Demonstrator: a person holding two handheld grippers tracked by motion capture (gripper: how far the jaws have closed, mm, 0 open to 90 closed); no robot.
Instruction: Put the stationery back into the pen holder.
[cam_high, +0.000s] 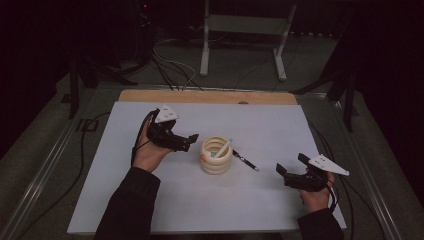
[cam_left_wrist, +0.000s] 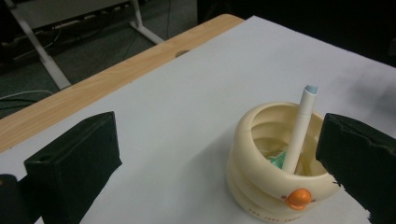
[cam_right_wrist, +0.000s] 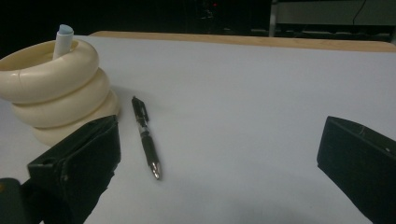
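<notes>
A cream pen holder (cam_high: 216, 156) shaped like stacked rings stands mid-table, with an orange knob (cam_left_wrist: 299, 198) on its side. A white pen (cam_left_wrist: 301, 126) with a pale blue tip leans inside it, beside something green at the bottom. A black pen (cam_high: 246, 161) lies on the sheet just right of the holder, tip toward me. My left gripper (cam_high: 190, 142) is just left of the holder, open, nothing between its jaws. My right gripper (cam_high: 292, 164) rests at the right, open and empty, facing the black pen (cam_right_wrist: 147, 137) and the holder (cam_right_wrist: 51, 88).
A white sheet (cam_high: 260, 125) covers the table, and a strip of bare wood (cam_high: 205, 96) shows along the far edge. Beyond it stand a white frame's legs (cam_high: 204, 50) and cables (cam_high: 170, 67) on the floor. A cable trails off each gripper.
</notes>
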